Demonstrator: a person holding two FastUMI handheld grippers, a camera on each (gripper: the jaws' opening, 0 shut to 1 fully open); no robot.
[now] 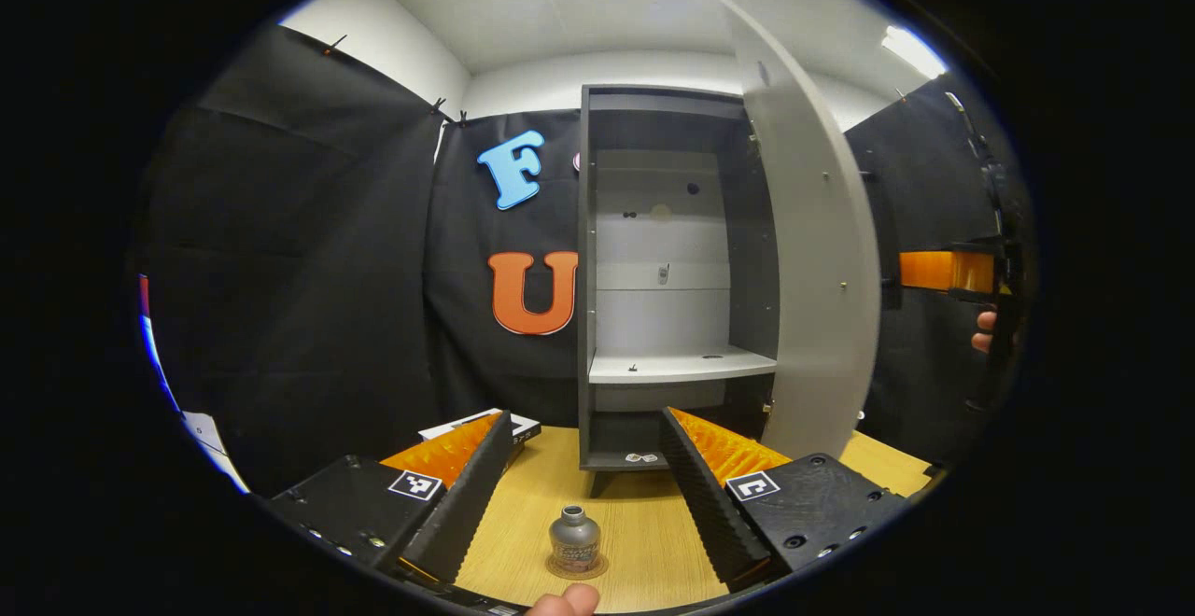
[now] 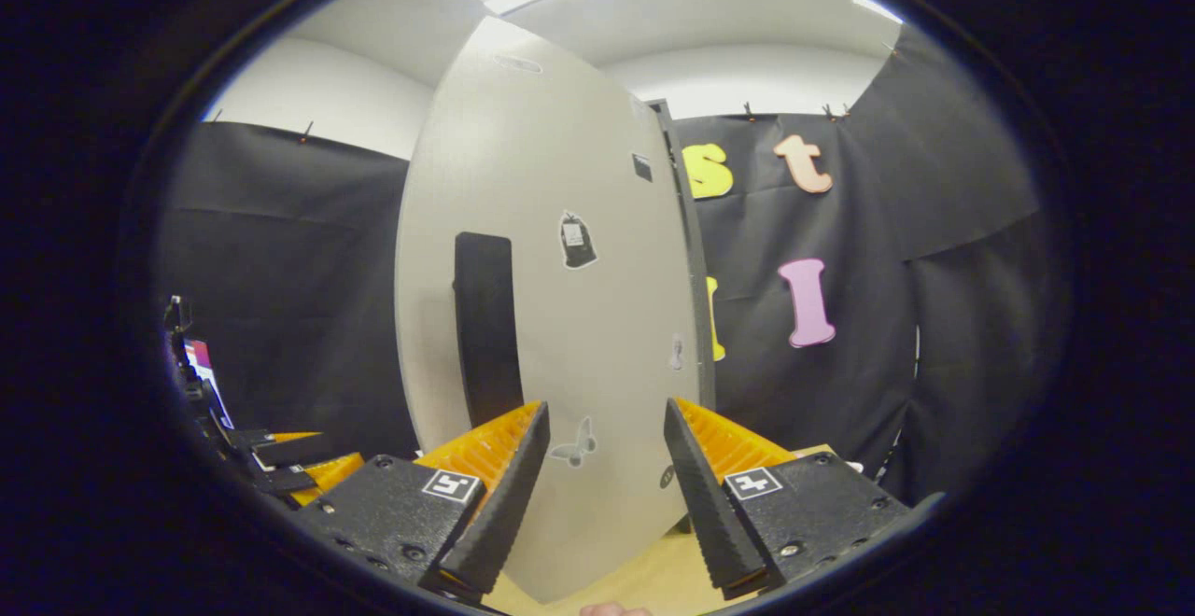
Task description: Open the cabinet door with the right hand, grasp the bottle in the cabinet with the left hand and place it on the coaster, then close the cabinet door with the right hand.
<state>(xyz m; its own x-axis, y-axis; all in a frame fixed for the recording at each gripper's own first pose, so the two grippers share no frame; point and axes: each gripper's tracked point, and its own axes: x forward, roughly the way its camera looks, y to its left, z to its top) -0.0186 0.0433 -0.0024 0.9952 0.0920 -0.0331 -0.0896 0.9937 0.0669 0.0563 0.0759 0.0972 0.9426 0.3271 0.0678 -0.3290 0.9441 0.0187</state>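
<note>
Right now I'm watching the left gripper (image 1: 583,490) hanging over the wooden table (image 1: 653,523) with its fingers spread wide and nothing between them. Sitting just below the gap, nearer to me than the fingertips, is the small grey bottle (image 1: 574,539), upright on the round coaster (image 1: 576,567), clear of both fingers. Straight ahead beyond the tips I'm seeing the dark cabinet (image 1: 586,271) standing open, its pale shelf (image 1: 681,366) bare, and the cabinet door (image 1: 817,252) swinging out to the right of my right finger. Farther right, past the door's edge, I'm catching the other tool with a hand (image 1: 982,331) on it. Over on the right gripper (image 2: 605,476), I'm also looking at wide-open fingers gripping nothing; the door's outer face is looming directly in front of the tips, its dark handle (image 2: 485,327) lying above my left finger, and I'm not seeing either finger touching the panel. Off to the far left I'm glimpsing the left gripper low down.
</note>
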